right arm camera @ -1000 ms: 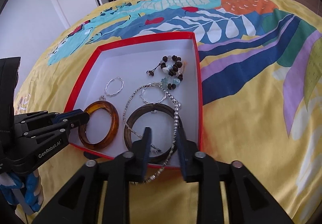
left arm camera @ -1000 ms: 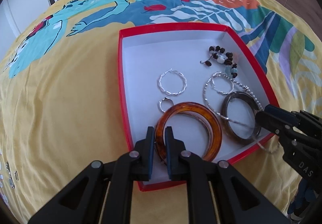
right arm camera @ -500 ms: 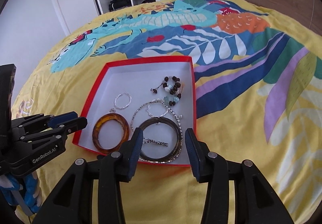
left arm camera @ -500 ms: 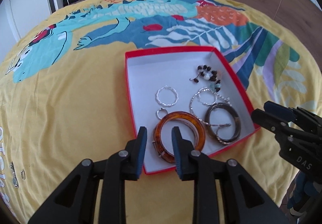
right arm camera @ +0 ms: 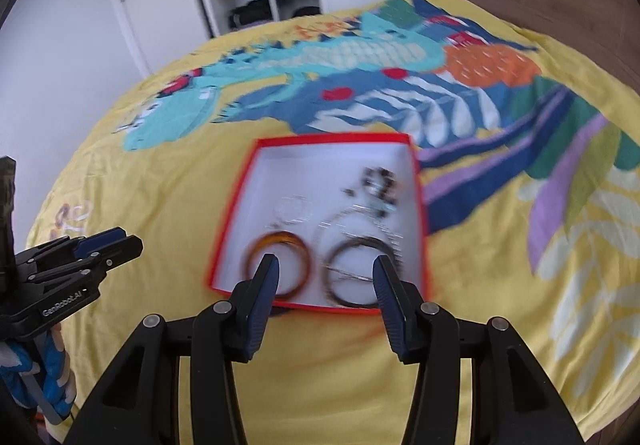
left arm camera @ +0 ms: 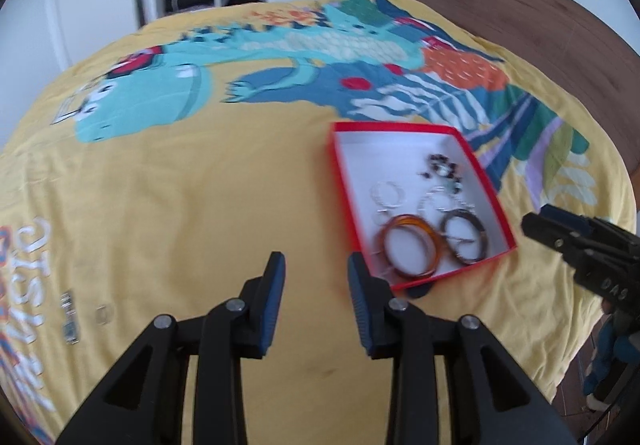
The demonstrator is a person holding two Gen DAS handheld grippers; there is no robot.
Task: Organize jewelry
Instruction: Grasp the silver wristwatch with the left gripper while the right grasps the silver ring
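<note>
Both tools have let go and pulled up and back from the red box [left arm camera: 489, 181] on the bed [left arm camera: 200, 181]. The left tool [left arm camera: 316, 265], which pinched the amber bangle [left arm camera: 408, 251] a second ago, now hangs empty over bare bedspread left of the box, jaws opening. The right tool [right arm camera: 324, 267] is likewise empty, jaws spreading, above the box's near edge. The bangle and the dark bangle [right arm camera: 356, 271] lie side by side in the box's near end, beads [right arm camera: 378, 181] farther in. Organizing looks finished.

Bare yellow bedspread [left arm camera: 168, 213] lies open left of the red box [left arm camera: 486, 181], whose near half is crowded.
</note>
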